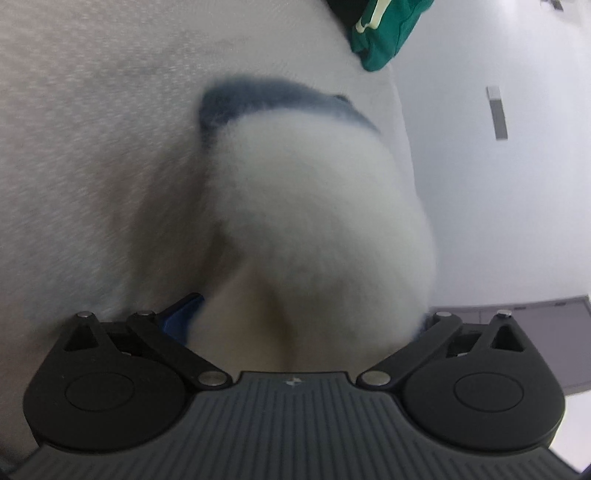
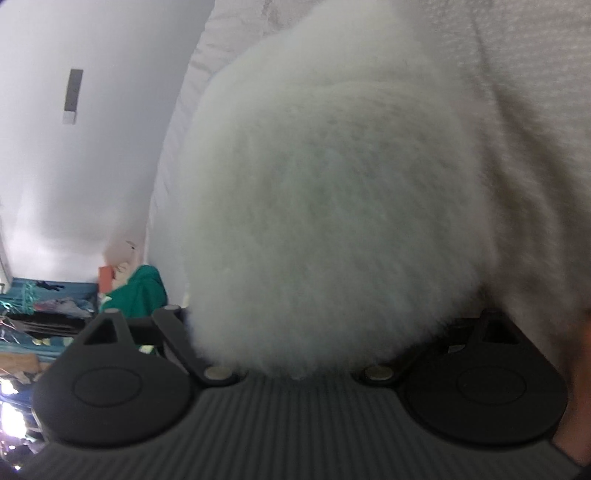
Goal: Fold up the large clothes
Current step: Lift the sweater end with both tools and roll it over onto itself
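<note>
**Fluffy white garment lying bunched between both opened hand-held grippers**

The white fleece garment [image 1: 317,221] is being seen as light, very soft and bulky: it is judged that it will sag and billow rather than hold a crease, and that its long pile will be slipping under a shallow pinch. A hold is best being taken deep at a firm edge, and the dark blue trim [image 1: 258,96] at its far side (probably a collar or hem, too blurred to say which) is being suggested as the surest place.

The garment is showing as a rounded, fuzzy white mound, with no seams or sleeves being made out. It is lying on a pale textured bedcover [image 1: 92,129], close against both cameras, and it is filling most of the right wrist view [image 2: 332,203].

The left hand-held gripper [image 1: 295,325] is being held with its jaws spread wide, fleece bulging between them without being pinched. The right hand-held gripper [image 2: 295,332] is likewise standing open, its fingertips being hidden by the pile. A green garment [image 1: 384,33] is lying well apart.
</note>
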The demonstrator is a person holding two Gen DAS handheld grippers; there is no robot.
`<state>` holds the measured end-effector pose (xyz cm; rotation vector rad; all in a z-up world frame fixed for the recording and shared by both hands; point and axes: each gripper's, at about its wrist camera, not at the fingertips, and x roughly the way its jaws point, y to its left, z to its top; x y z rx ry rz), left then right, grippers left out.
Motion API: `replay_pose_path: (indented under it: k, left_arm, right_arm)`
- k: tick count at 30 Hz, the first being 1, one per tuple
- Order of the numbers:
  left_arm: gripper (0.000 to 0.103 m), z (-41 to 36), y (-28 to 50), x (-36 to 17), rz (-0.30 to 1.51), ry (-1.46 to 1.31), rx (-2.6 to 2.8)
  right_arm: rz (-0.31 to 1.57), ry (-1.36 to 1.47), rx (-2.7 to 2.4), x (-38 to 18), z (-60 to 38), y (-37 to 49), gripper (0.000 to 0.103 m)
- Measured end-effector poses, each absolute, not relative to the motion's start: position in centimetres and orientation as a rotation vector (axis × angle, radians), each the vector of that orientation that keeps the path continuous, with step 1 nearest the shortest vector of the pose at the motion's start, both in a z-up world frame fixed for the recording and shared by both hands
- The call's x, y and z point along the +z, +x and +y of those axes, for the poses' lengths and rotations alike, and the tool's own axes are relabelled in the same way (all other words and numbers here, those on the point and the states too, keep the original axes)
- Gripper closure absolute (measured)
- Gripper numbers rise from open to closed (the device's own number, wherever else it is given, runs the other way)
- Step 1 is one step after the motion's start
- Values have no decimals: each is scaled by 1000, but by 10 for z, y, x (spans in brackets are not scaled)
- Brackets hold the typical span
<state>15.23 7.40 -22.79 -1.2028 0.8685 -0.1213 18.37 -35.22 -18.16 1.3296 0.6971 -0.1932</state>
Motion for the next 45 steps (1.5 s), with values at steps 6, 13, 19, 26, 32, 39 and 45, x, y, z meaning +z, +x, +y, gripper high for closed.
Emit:
replay_pose_path:
  k: [6, 13, 19, 26, 32, 39, 45]
  left_arm:
    - [46, 71, 164, -219, 830, -1166, -114]
    - [61, 66, 158, -176, 729, -1022, -184]
    - [62, 53, 173, -133, 658, -993, -278]
    - [61, -7, 230, -73, 590, -943, -412]
    - [60, -88, 306, -43, 573, -876, -540]
    - [60, -181, 378, -75, 615, -784, -583]
    - [60, -227, 415, -132, 697, -740, -593]
  right_arm:
    - [634, 1321, -126, -172, -350, 186, 57]
    - [529, 1291, 0, -140, -356, 173, 75]
    - [447, 1224, 121, -104, -378, 179, 76]
    - [295, 1188, 156, -43, -429, 192, 76]
    - [164, 1147, 124, -15, -486, 237, 76]
    - [138, 1110, 22, -52, -539, 262, 76]
    - [153, 1135, -44, -113, -579, 266, 75]
